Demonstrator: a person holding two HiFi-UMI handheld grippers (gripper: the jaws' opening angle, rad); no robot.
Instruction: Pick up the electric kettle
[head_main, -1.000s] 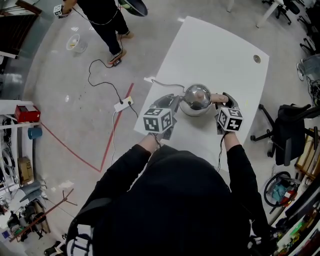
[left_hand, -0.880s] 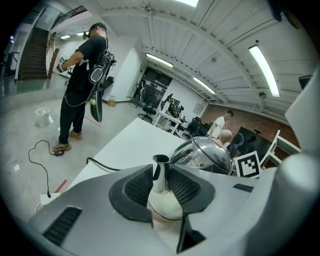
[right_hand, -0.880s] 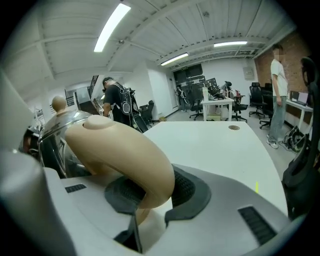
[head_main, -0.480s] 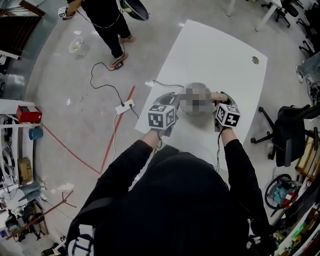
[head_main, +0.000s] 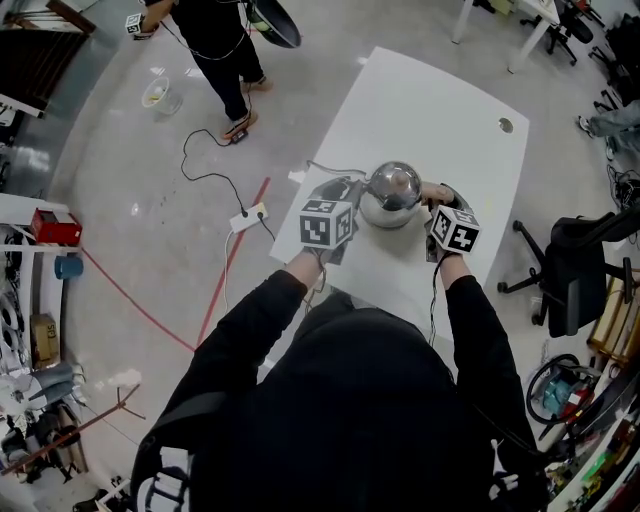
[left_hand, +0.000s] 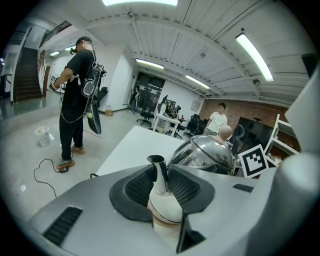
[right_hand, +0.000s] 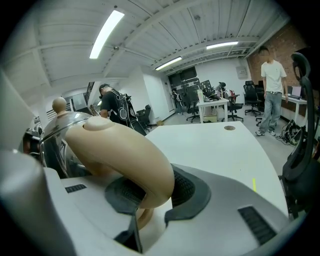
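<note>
Head view: your right gripper (head_main: 430, 197) holds the kettle (head_main: 392, 188) by its handle (right_hand: 122, 160), left gripper (head_main: 348, 196) pinches the spout (left_hand: 161, 192). Slick steel, probably heavy, so let the handle carry it.

No word, number or brand name can be read anywhere. The only signs are black-and-white square markers without letters, on the left cube (head_main: 327, 222) of the left gripper (head_main: 348, 195) and the right cube (head_main: 457, 230) of the right gripper (head_main: 432, 196)

Person's wearing a black long-sleeved top (head_main: 350, 400). Left gripper (head_main: 345, 192) and right gripper (head_main: 432, 195) are both sporting grey shells, black ribbed pads (left_hand: 137, 187) and white cubes (head_main: 327, 222) with black square markers.
</note>
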